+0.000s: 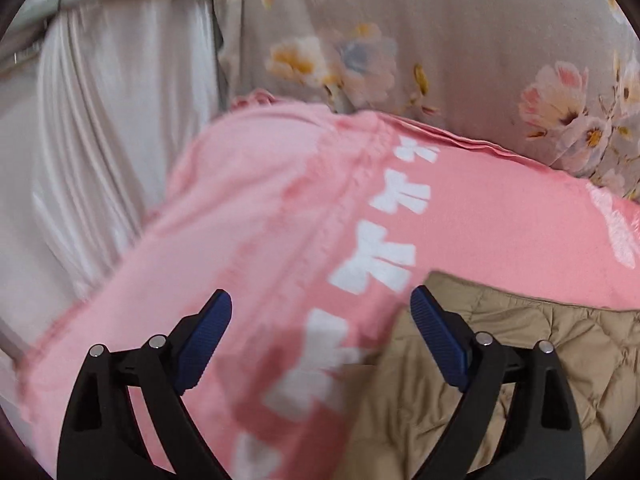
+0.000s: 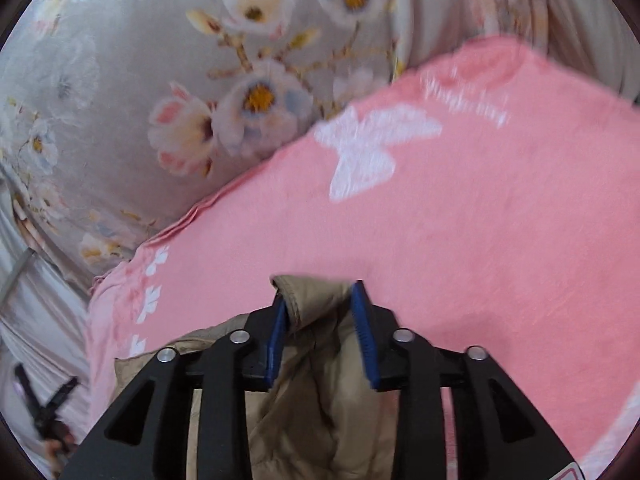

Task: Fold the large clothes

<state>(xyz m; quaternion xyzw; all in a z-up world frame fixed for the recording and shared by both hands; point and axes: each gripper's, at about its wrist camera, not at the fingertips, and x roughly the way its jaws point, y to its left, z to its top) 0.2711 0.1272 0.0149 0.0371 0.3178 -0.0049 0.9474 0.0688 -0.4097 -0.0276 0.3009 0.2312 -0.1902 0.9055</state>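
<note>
Jacket (image 2: 320, 408): one, pinched by right gripper (image 2: 320, 300).

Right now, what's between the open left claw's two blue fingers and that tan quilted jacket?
Only pink bedspread with white bows: the left wrist view shows the open left gripper hovering over it, the tan jacket just past its right finger.

Soft, even light fills both views, with no glare. Motion blur smears the pink printed bedspread (image 1: 280, 208) and grey floral quilt (image 2: 120, 92), while the black gripper frames stay sharp. Fisheye bending curves the edges into dark vignetted corners
</note>
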